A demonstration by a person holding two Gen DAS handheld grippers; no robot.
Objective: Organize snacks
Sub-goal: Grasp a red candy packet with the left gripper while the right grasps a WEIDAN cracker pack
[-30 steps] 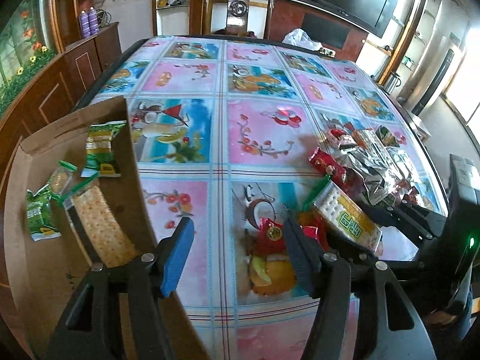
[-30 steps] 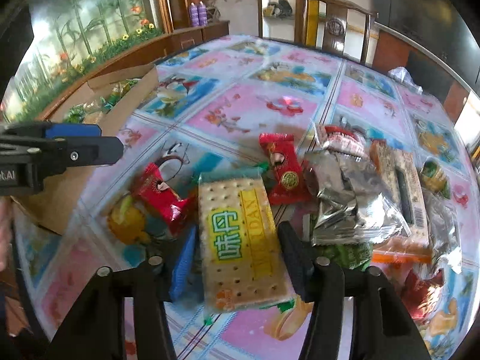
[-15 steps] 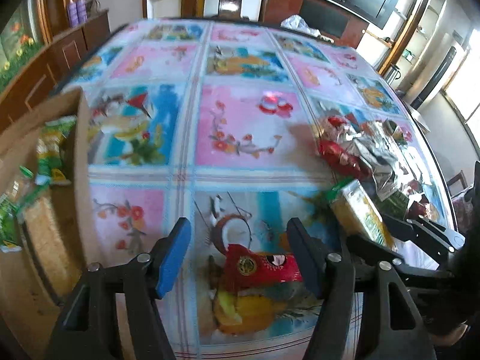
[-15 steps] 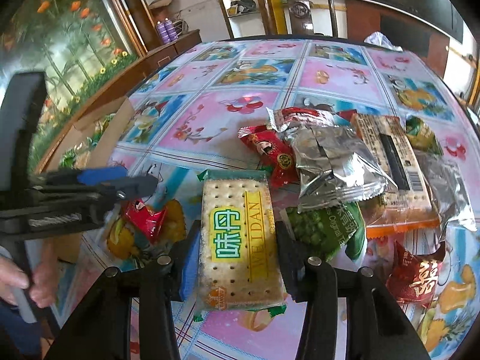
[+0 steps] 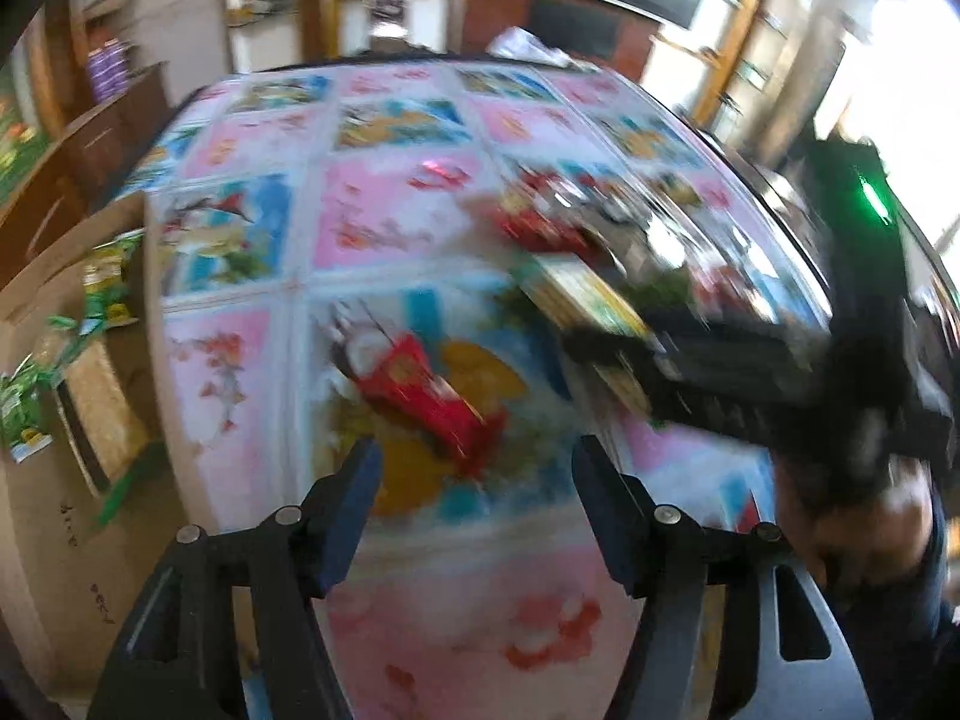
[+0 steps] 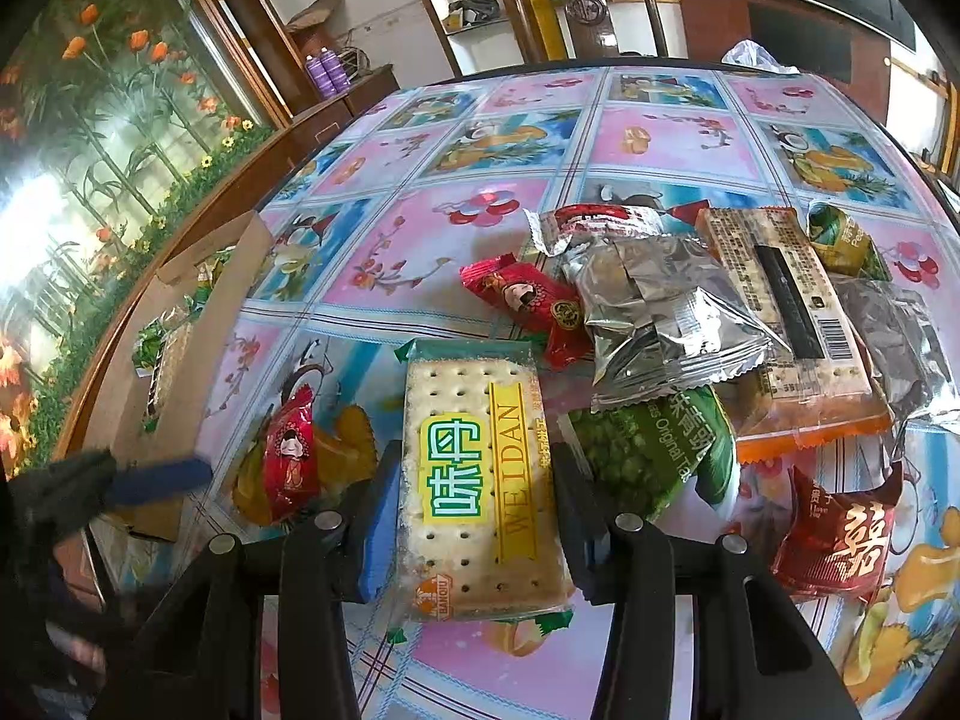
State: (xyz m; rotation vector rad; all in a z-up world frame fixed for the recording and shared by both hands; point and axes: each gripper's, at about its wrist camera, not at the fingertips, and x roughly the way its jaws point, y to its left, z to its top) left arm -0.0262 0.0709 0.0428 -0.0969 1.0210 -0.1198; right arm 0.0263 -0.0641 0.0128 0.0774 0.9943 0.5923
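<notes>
My right gripper (image 6: 474, 480) is shut on a cracker packet (image 6: 468, 408) with a yellow and green label, held just above the table beside the snack pile. In the blurred left wrist view the same packet (image 5: 576, 294) shows in the right gripper (image 5: 708, 360). My left gripper (image 5: 477, 480) is open, its jaws opening, with nothing between them. A red candy packet (image 5: 426, 390) lies on the tablecloth just ahead of its fingertips. The right wrist view shows that candy (image 6: 291, 456) with the left gripper's blue pad (image 6: 156, 474) to its left.
An open cardboard box (image 6: 180, 348) at the table's left edge holds green packets and crackers (image 5: 102, 396). The pile on the right has a silver bag (image 6: 654, 312), a green pea bag (image 6: 648, 450), a barcode-side cracker pack (image 6: 786, 300) and red packets (image 6: 834, 540).
The left gripper swung from the box toward the red candy, which now lies ahead of its tips instead of between them. The right gripper rolled while keeping hold of the cracker packet.
</notes>
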